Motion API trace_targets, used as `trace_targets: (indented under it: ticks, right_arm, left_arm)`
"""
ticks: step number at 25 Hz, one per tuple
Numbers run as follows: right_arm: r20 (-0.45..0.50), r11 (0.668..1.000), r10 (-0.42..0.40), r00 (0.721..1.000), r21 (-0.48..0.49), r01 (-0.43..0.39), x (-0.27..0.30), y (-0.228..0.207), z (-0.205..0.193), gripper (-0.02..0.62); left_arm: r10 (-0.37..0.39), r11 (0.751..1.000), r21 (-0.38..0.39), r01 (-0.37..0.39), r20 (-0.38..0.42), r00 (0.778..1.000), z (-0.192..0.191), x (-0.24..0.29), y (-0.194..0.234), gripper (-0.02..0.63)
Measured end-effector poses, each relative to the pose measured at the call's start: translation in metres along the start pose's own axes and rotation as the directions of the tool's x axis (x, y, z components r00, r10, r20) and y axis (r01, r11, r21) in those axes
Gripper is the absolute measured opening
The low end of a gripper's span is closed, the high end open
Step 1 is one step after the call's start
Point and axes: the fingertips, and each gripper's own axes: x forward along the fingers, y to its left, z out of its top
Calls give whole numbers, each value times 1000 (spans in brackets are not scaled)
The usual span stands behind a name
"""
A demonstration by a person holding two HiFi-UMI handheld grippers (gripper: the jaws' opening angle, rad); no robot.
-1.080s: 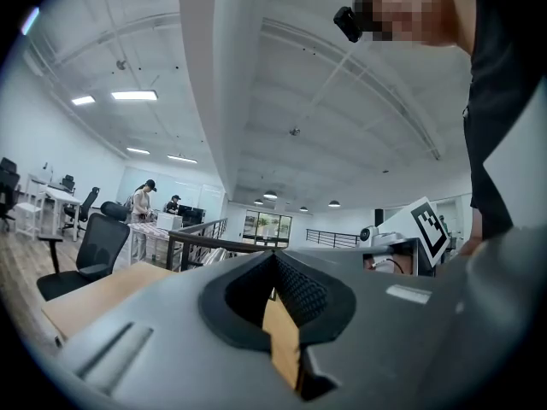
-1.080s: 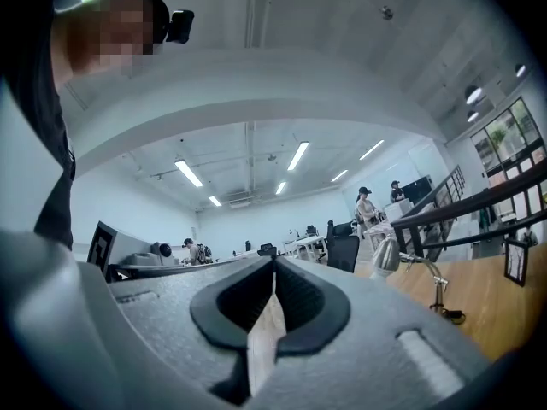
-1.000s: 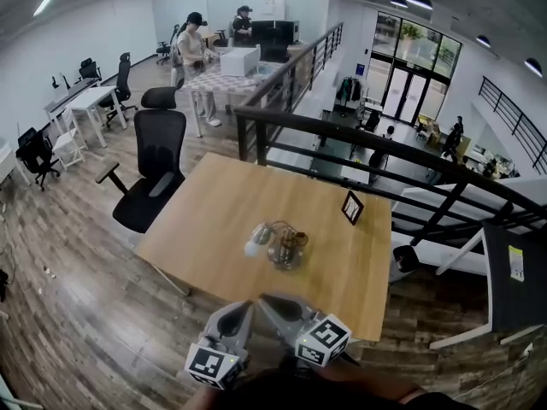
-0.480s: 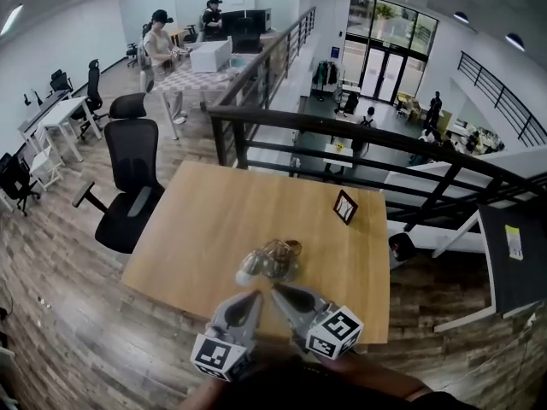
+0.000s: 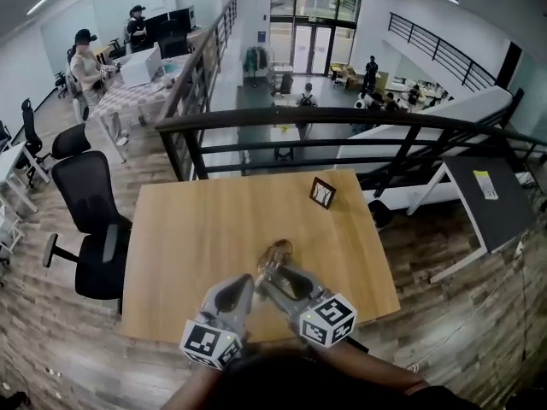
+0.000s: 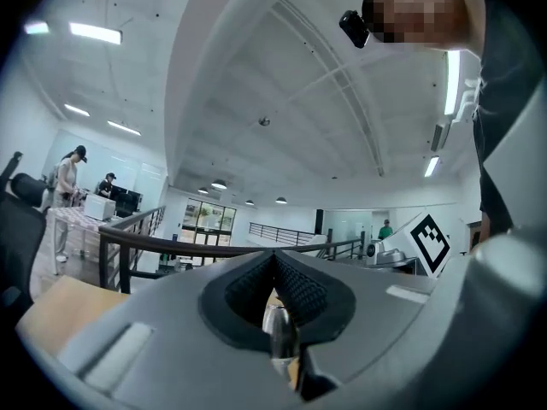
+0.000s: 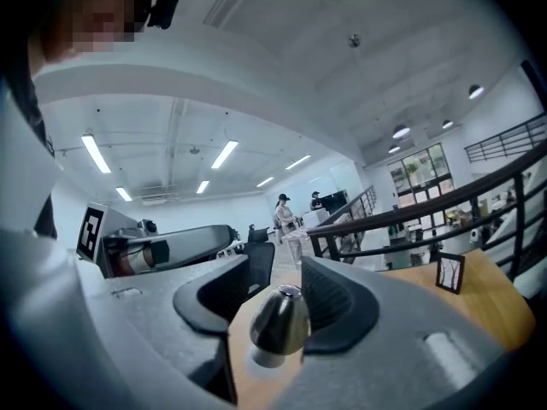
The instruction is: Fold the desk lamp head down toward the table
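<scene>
The small desk lamp (image 5: pixel 275 256) stands near the front edge of the wooden table (image 5: pixel 197 229). Its rounded metal head (image 7: pixel 278 319) lies between the jaws of my right gripper (image 7: pixel 275 287), which are opening; a gap shows on the left side of the head. In the head view the right gripper (image 5: pixel 272 273) reaches the lamp from the front. My left gripper (image 5: pixel 246 287) sits just to the lamp's left, its pads meeting at the tips (image 6: pixel 273 256). A shiny piece of the lamp (image 6: pixel 279 336) shows in the hollow below those tips.
A small black picture frame (image 5: pixel 322 192) stands near the table's far right corner. A black office chair (image 5: pixel 90 216) is at the table's left. A dark railing (image 5: pixel 342 120) runs behind the table. A white table (image 5: pixel 483 196) stands at the right. People work at far desks.
Both grippers moved forward over the table's front edge up to the lamp. The right gripper's jaws opened around the lamp head. The left gripper stayed shut.
</scene>
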Motion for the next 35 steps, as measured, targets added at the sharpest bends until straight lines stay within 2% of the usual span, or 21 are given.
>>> trace_targets:
  ticks: [6, 12, 15, 24, 31, 35]
  right_arm:
    - [-13, 983, -178, 984, 45, 178, 15, -10, -11, 227]
    - [-29, 949, -307, 951, 69, 309, 14, -16, -26, 235]
    - [-39, 933, -350, 936, 76, 352, 15, -15, -34, 236]
    - [-85, 900, -429, 899, 49, 433, 16, -17, -50, 236]
    - [-113, 901, -428, 897, 22, 433, 14, -15, -57, 233]
    - [-120, 904, -424, 898, 9, 428, 13, -11, -66, 230]
  left_arm:
    - [-154, 988, -19, 153, -45, 987, -6, 6, 20, 2]
    - [-290, 957, -30, 289, -91, 953, -18, 14, 18, 2]
    - [-333, 943, -46, 330, -110, 936, -23, 12, 18, 2]
    - [-380, 925, -79, 373, -116, 918, -37, -3, 26, 2]
    - [-344, 937, -104, 334, -108, 933, -32, -12, 38, 2]
    - [-340, 938, -107, 329, -109, 934, -39, -16, 40, 2]
